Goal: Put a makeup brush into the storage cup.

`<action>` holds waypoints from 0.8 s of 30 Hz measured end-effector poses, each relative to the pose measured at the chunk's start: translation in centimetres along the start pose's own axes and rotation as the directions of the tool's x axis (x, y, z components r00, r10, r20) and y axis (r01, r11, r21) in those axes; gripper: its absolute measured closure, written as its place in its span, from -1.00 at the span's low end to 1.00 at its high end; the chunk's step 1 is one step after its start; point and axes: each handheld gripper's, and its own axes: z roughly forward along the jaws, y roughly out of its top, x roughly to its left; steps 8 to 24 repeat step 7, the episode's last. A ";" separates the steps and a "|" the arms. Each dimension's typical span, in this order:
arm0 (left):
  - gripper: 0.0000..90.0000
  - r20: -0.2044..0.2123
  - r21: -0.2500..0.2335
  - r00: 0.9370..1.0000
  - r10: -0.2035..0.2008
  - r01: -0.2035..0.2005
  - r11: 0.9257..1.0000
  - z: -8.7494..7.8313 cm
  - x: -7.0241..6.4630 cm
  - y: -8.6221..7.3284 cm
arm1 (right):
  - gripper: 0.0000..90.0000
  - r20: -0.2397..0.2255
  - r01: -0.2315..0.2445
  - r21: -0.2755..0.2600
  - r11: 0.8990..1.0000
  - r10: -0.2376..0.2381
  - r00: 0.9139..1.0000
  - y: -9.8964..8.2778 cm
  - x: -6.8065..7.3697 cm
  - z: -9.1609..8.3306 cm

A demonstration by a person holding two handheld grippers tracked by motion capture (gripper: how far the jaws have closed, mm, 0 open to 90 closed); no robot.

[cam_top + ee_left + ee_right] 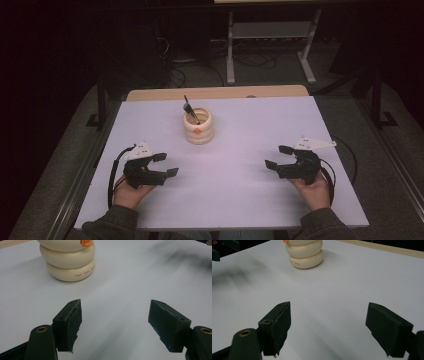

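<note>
A white table is seen from the high view, with a wooden strip along its far edge; a metal stand is set on the dark floor beyond it. The person's forearms are brought in from the bottom, a gripper held in each hand. The left gripper is held low over the near left part of the table, jaws spread wide and pointed toward the middle; nothing is held between them, as is confirmed in the left gripper view. The right gripper is held over the near right part, well apart from the left one; its jaws are likewise spread with nothing between them. A cream ribbed pot is stood upright near the far middle of the table, well apart from both grippers; an orange mark is borne on its front, and small lettering on its lowest ring. A dark tool is leaned inside the pot, its handle tilted up and back to the left.
</note>
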 end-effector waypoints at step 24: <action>-0.42 0.004 0.012 1.000 0.003 -0.003 1.000 0.3 0.0 0.0 | -0.62 0.018 0.023 -0.016 1.000 -0.022 1.000 -0.6 0.4 -0.5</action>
